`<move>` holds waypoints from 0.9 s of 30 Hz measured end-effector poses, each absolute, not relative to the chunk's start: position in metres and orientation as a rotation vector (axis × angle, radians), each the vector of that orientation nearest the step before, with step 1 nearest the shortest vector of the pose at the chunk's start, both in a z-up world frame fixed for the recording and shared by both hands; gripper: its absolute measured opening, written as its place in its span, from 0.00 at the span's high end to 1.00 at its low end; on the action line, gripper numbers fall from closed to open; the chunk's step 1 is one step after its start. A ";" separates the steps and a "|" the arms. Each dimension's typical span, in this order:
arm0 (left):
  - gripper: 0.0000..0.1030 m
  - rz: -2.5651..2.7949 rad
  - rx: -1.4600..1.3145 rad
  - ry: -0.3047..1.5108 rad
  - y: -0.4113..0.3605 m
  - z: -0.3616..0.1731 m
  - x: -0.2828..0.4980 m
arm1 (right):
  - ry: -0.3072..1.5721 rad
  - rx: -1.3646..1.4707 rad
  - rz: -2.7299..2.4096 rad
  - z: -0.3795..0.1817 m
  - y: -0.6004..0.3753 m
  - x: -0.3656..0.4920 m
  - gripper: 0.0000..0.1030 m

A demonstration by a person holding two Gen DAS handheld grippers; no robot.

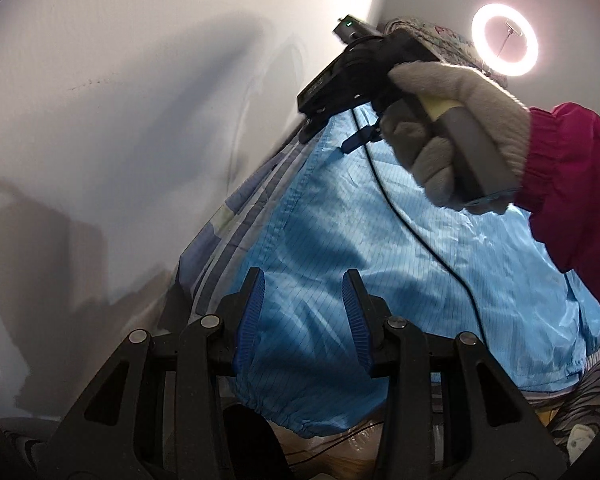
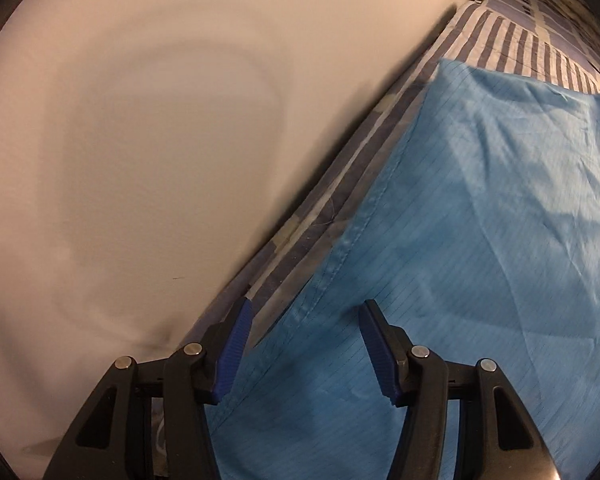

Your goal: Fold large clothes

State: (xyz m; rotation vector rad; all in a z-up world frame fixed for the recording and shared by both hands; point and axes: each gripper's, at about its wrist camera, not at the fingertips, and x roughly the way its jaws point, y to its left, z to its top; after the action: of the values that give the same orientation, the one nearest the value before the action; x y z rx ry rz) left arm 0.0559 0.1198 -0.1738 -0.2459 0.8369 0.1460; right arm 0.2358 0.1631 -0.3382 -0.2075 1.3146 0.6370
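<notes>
My left gripper [image 1: 303,316] and right gripper [image 2: 303,350] both stand apart, empty, with the blue garment [image 1: 380,240] spread under them on the striped sheet [image 2: 512,40]; I judge folding barely begun.

A bed with a blue-and-white striped sheet [image 2: 512,44] runs along the white wall [image 2: 180,120], and a light blue garment [image 2: 480,220] lies spread directly on it, lower right of frame.

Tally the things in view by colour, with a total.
Blue: 2, the garment and the striped sheet
Black: 2, the left hand-held gripper and the right hand-held gripper
Grey: 1, the glove
White: 1, the ring light
Total: 6
</notes>
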 end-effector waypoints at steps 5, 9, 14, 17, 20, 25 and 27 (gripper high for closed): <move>0.60 0.143 -0.262 0.839 0.121 -0.176 0.056 | 1.349 -0.270 0.586 -0.358 0.175 0.233 0.54; 0.60 0.131 -0.270 0.859 0.122 -0.178 0.059 | 1.343 -0.299 0.579 -0.370 0.176 0.231 0.67; 0.60 0.117 -0.270 0.893 0.121 -0.184 0.063 | 1.339 -0.212 0.637 -0.369 0.156 0.236 0.98; 0.60 0.115 -0.275 0.911 0.124 -0.185 0.071 | 1.336 -0.133 0.682 -0.370 0.140 0.238 1.00; 0.60 0.112 -0.305 0.930 0.131 -0.187 0.086 | 1.326 -0.066 0.719 -0.372 0.122 0.238 1.00; 0.60 0.100 -0.300 0.953 0.132 -0.191 0.105 | 1.301 0.030 0.800 -0.365 0.076 0.244 1.00; 0.56 0.098 -0.294 0.967 0.130 -0.195 0.112 | 1.300 0.097 0.825 -0.364 0.054 0.248 1.00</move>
State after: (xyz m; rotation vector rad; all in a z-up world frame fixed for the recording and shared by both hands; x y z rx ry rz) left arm 0.1122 0.1303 -0.1946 -0.2943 0.9670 0.0984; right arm 0.2484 0.0535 -0.3640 0.0971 1.2996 0.8248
